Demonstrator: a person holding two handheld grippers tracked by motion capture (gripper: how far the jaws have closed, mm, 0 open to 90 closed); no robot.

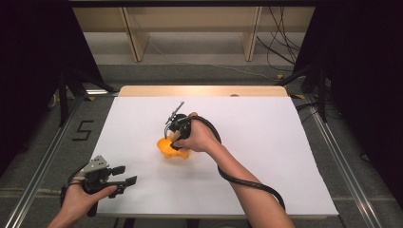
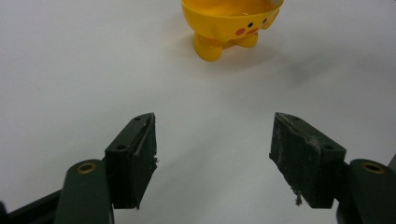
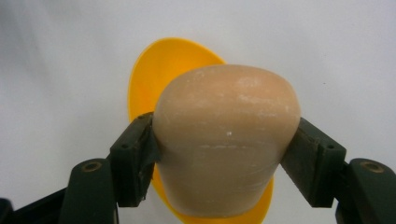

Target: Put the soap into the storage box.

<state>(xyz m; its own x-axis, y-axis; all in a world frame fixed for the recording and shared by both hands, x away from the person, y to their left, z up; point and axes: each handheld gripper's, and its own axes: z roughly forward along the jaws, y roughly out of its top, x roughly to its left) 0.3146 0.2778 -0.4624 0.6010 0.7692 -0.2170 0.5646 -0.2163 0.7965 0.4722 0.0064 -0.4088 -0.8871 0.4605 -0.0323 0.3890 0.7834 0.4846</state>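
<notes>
The white tabletop (image 1: 266, 156) holds a yellow chick cup (image 1: 167, 147) near its middle. The right tool (image 1: 177, 134) is right over the cup, its jaws clamped on a tan rounded lump (image 3: 226, 140) (maybe a toy egg). The step looks like putting the lump into the cup; next it must go down gently, then let go. The left tool (image 1: 124, 174) waits near the front-left corner, jaws apart, pointing toward the cup.

A lab recording bay: a white-covered worktop (image 1: 266, 156) ringed by black curtains (image 1: 28, 57), floor rails (image 1: 38, 156), loose cables (image 1: 280, 42) and a taped floor number (image 1: 82, 130).
</notes>
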